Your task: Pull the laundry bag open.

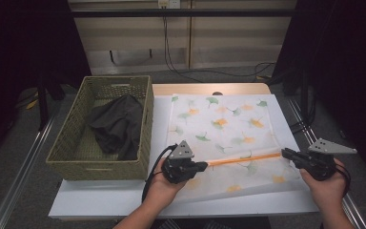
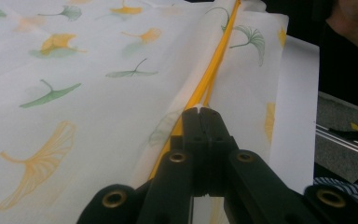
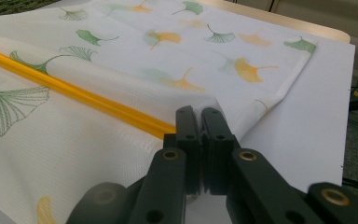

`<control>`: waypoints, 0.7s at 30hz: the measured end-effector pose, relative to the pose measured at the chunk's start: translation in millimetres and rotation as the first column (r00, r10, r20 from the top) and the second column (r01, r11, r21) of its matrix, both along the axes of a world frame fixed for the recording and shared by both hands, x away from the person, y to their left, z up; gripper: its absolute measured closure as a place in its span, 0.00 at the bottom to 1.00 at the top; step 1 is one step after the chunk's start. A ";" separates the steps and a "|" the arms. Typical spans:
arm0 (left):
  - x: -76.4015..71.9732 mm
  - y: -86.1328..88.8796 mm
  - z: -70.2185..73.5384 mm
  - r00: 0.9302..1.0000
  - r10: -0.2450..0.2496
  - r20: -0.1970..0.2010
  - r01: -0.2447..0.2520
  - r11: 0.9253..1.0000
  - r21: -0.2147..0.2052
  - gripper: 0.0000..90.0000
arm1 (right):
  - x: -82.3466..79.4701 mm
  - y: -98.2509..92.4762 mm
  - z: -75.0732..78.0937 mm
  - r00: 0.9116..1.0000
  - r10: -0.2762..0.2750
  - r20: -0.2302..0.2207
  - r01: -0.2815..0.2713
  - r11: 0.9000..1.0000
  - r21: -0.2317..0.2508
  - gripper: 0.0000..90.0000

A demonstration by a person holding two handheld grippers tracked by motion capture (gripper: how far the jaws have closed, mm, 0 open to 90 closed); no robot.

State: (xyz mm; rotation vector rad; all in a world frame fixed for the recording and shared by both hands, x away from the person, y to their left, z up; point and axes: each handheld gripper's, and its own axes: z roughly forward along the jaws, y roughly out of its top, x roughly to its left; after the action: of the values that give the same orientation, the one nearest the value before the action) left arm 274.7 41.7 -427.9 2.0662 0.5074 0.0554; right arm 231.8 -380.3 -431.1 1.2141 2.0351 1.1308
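A white cloth [image 1: 219, 119] printed with green and orange ginkgo leaves lies spread on the white board [image 1: 124, 198]. Its orange hem [image 1: 243, 159] is lifted and stretched taut between both grippers. My left gripper [image 1: 204, 165] is shut on the hem's left end, my right gripper [image 1: 284, 152] on its right end. In the left gripper view the jaws [image 2: 200, 111] pinch the yellow-orange hem [image 2: 214, 65] with the cloth [image 2: 98, 93] folded over beside it. In the right gripper view the jaws [image 3: 198, 111] clamp the hem [image 3: 74, 93] at the cloth's [image 3: 168, 56] corner.
A green woven basket [image 1: 62, 157] stands at the left of the board with a dark garment [image 1: 116, 126] inside. A wooden table edge [image 1: 209, 88] shows behind the cloth. Cables run along the floor at the back and right.
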 end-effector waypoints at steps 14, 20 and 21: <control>-2.8 23.8 -1.1 0.999 0.040 -0.005 -0.040 0.999 0.019 1.00 | -0.7 -2.0 -1.0 1.000 -0.004 -0.004 0.004 1.000 0.002 0.97; -2.7 32.4 -0.9 0.999 0.046 -0.003 -0.046 0.999 0.020 1.00 | 0.3 -2.7 -2.4 1.000 -0.011 -0.009 0.011 1.000 0.001 0.97; -3.0 33.6 -0.9 0.999 0.050 -0.005 -0.050 0.999 0.020 1.00 | 0.1 -3.4 -2.4 1.000 -0.008 -0.011 0.008 1.000 0.004 0.97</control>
State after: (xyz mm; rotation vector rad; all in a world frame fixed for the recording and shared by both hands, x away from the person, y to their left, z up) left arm 271.7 75.3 -428.8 2.0735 0.5641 0.0851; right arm 232.0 -383.7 -433.5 1.2323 2.0355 1.1277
